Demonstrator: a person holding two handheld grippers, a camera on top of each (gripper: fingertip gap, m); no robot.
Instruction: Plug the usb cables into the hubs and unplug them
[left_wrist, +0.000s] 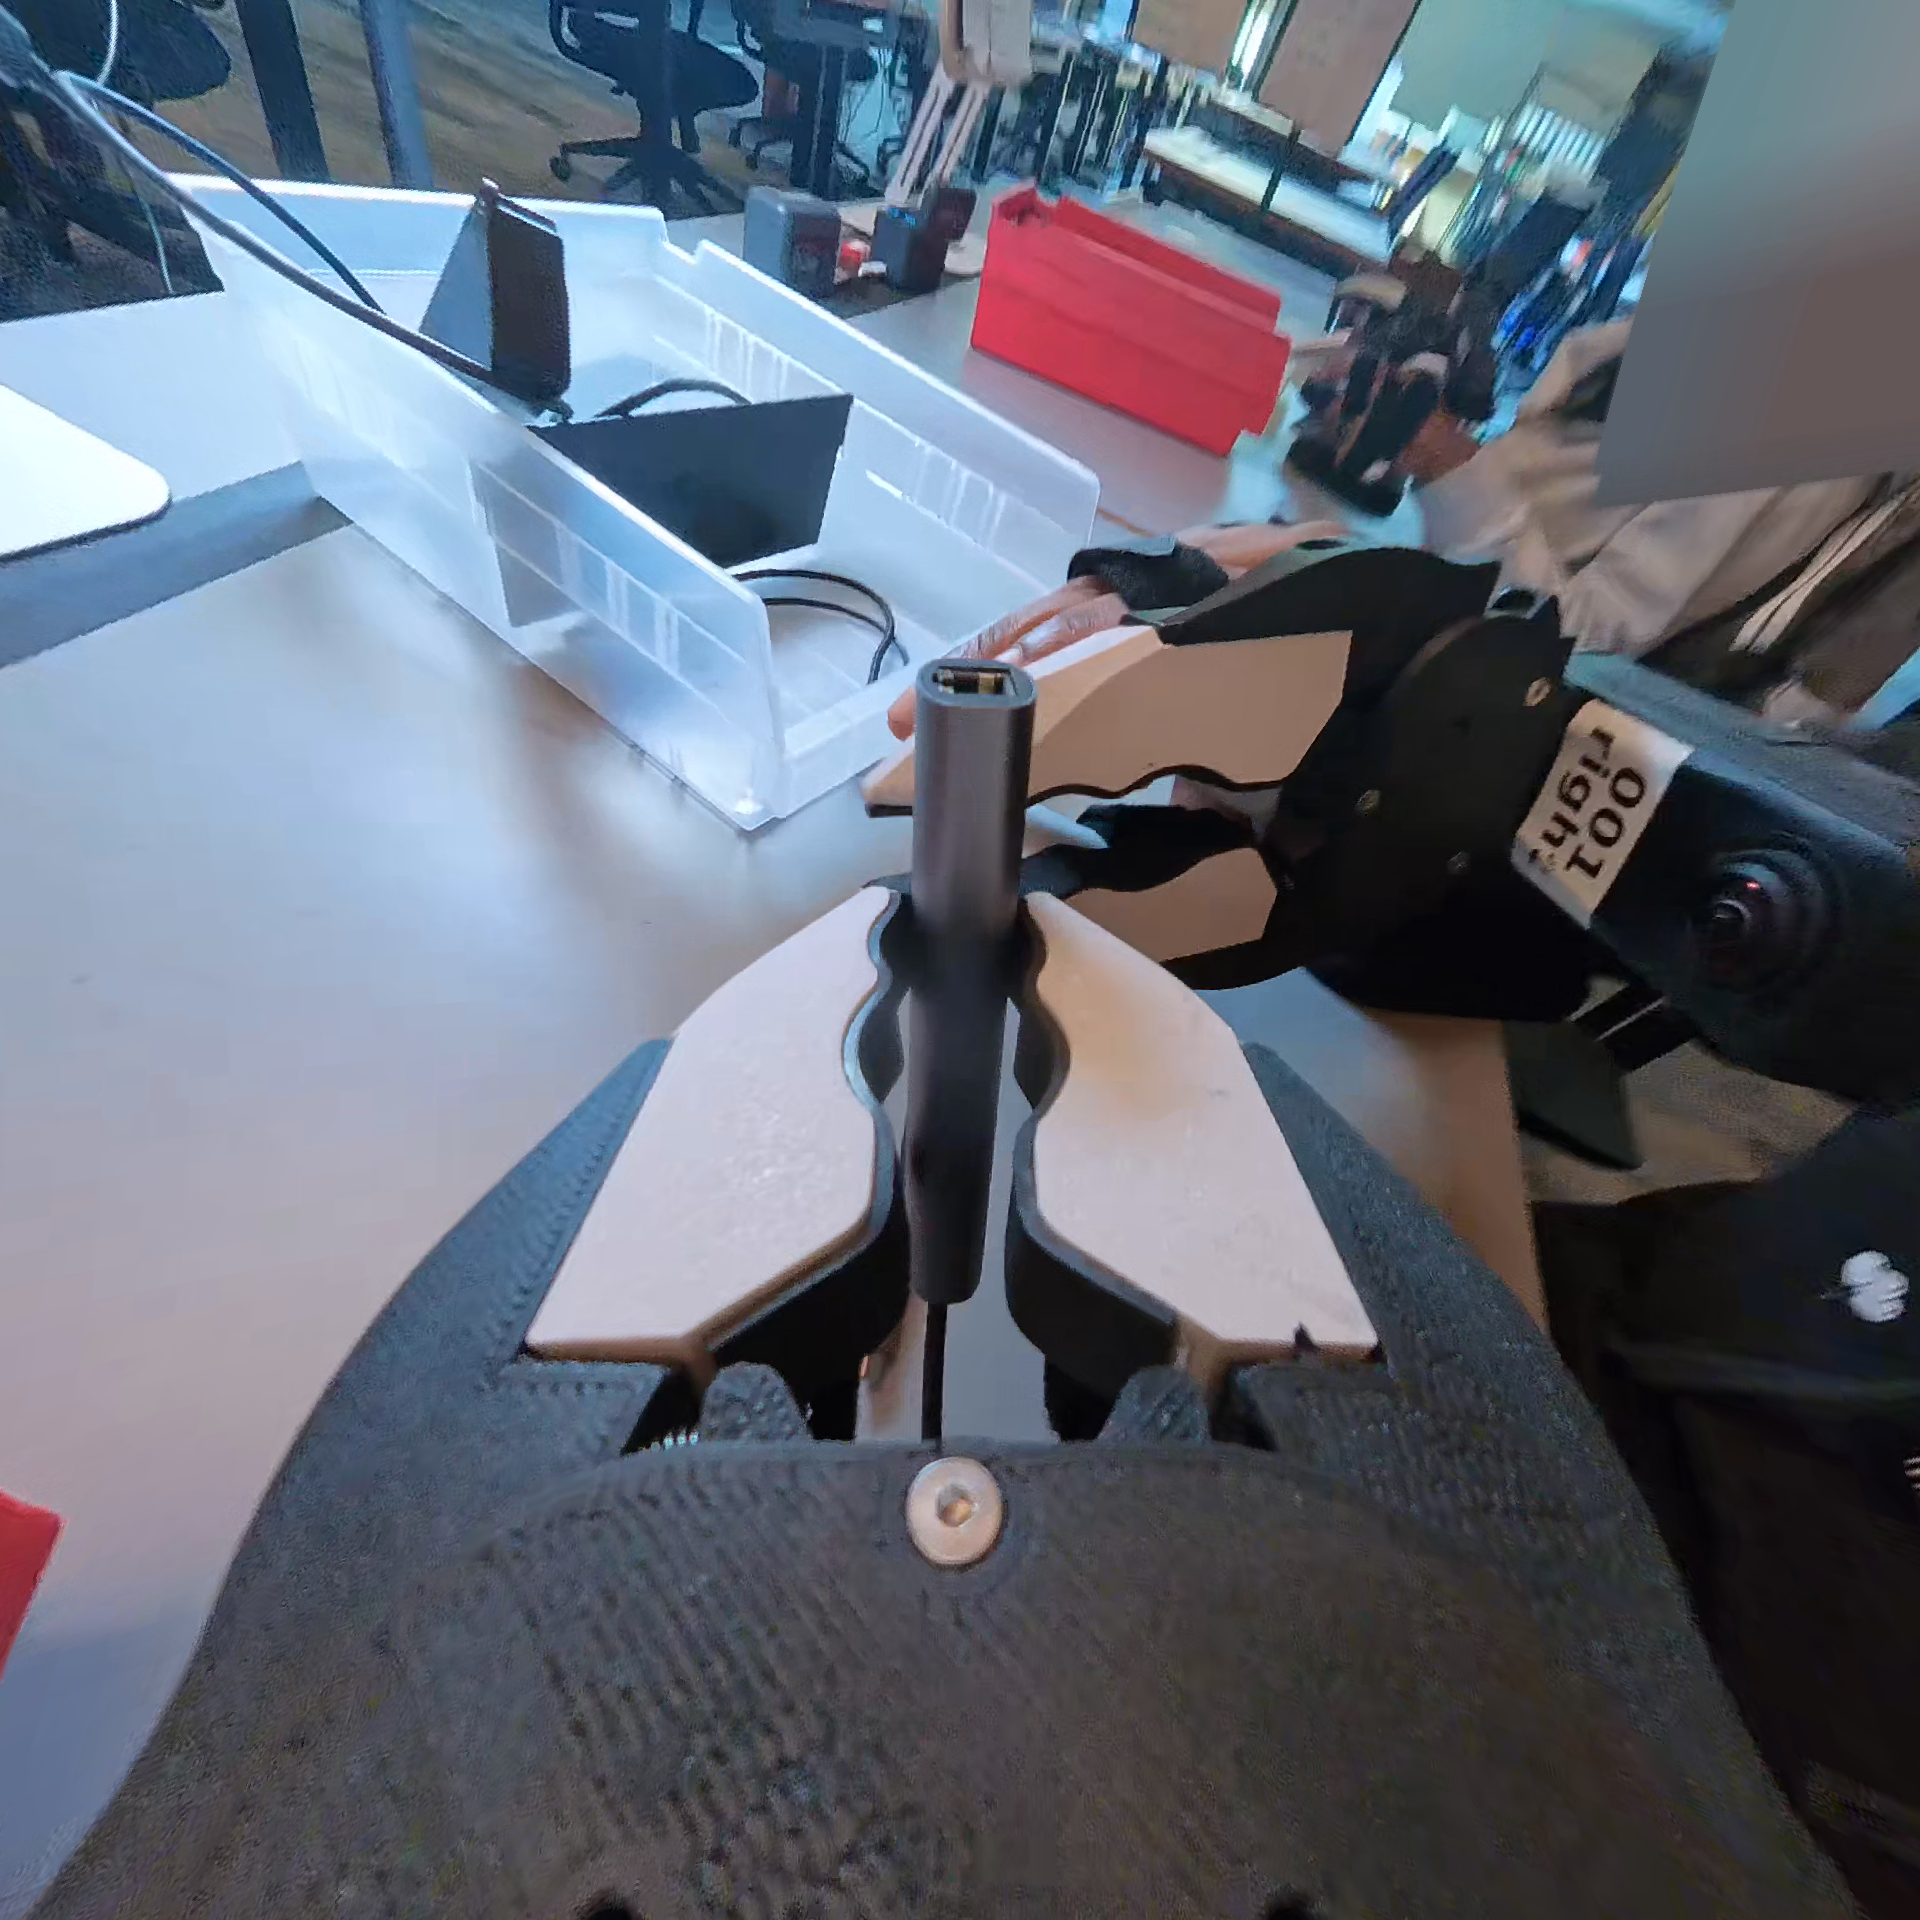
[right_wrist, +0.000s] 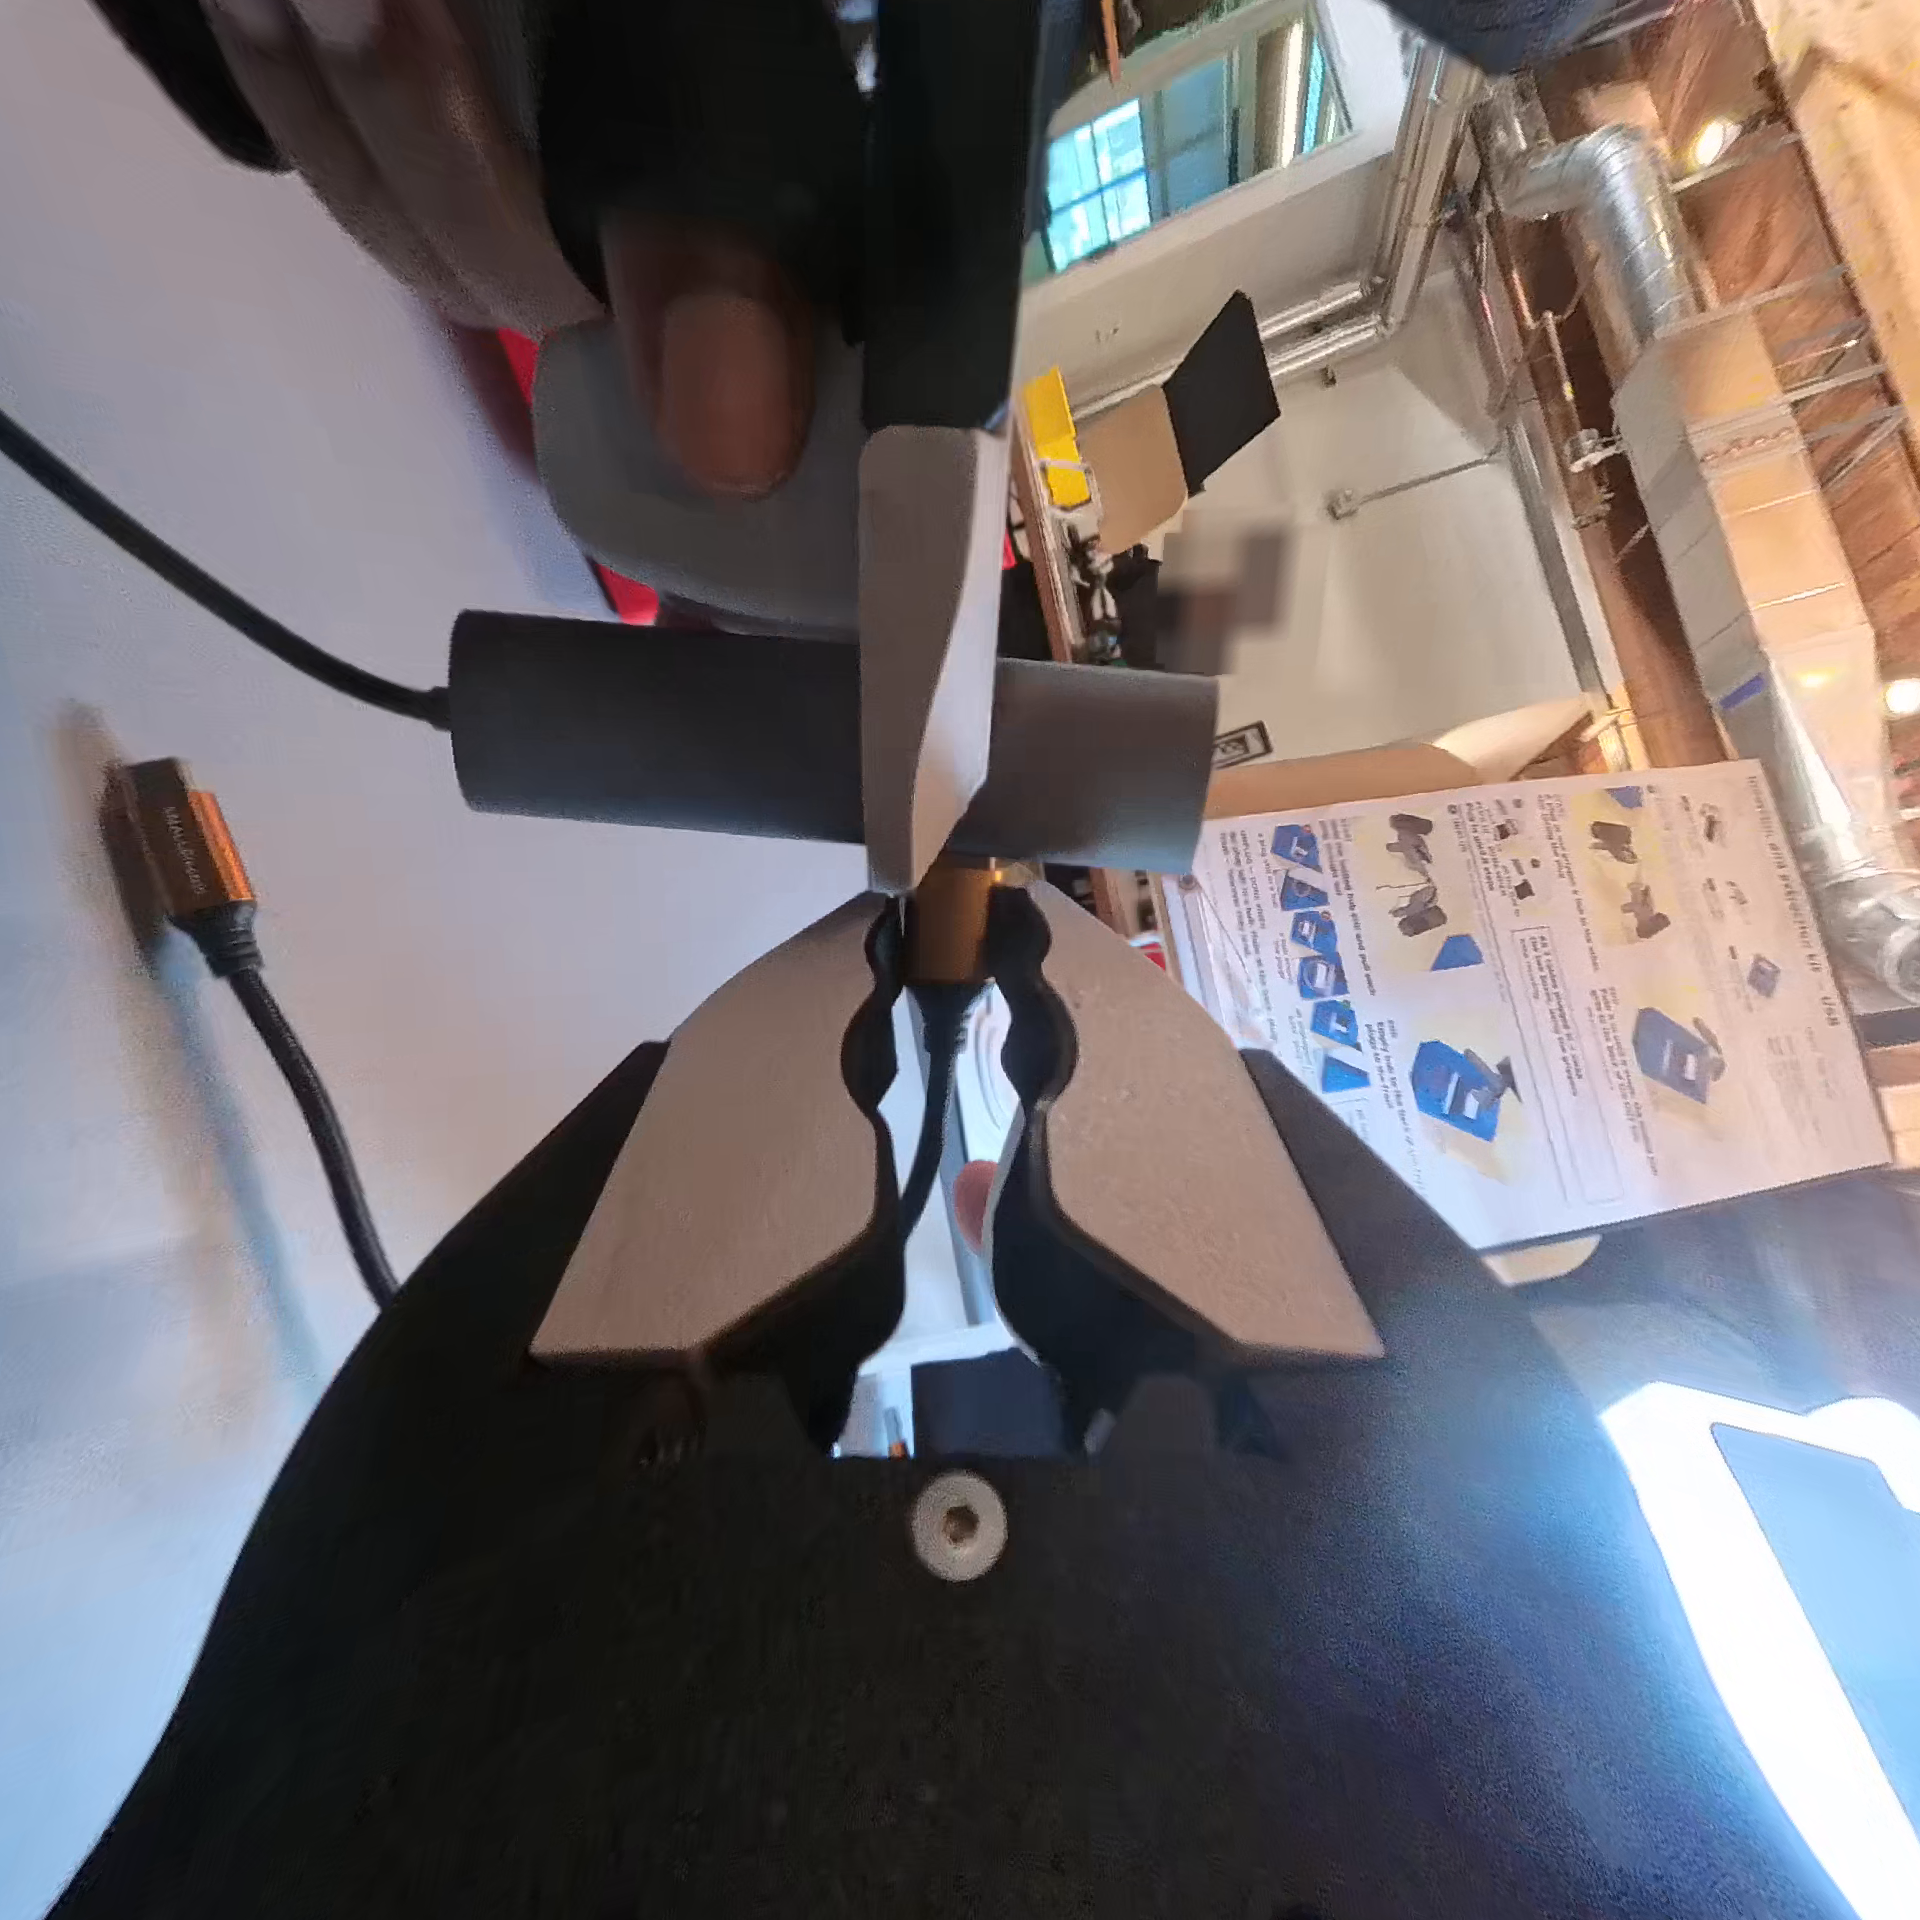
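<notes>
My left gripper (left_wrist: 961, 914) is shut on a slim dark grey hub (left_wrist: 966, 831) that sticks out forward past the fingertips, with an open port at its end. My right gripper (right_wrist: 945, 914) is shut on an orange USB plug (right_wrist: 943, 930). The plug's front end meets the side of the hub (right_wrist: 675, 738); whether it is seated is hidden. The right gripper also shows in the left wrist view (left_wrist: 1049, 821), just behind the hub. A second orange plug (right_wrist: 177, 842) with a braided cable lies on the white table (right_wrist: 364, 987).
A clear plastic bin (left_wrist: 623, 582) with black parts and a cable stands ahead on the left. A red bin (left_wrist: 1122, 312) stands farther back. A printed instruction sheet (right_wrist: 1558, 997) stands to the right. A person's hand (left_wrist: 1039, 623) is behind the grippers. Only a small space, under 4 cm, lies between the two pairs of fingers.
</notes>
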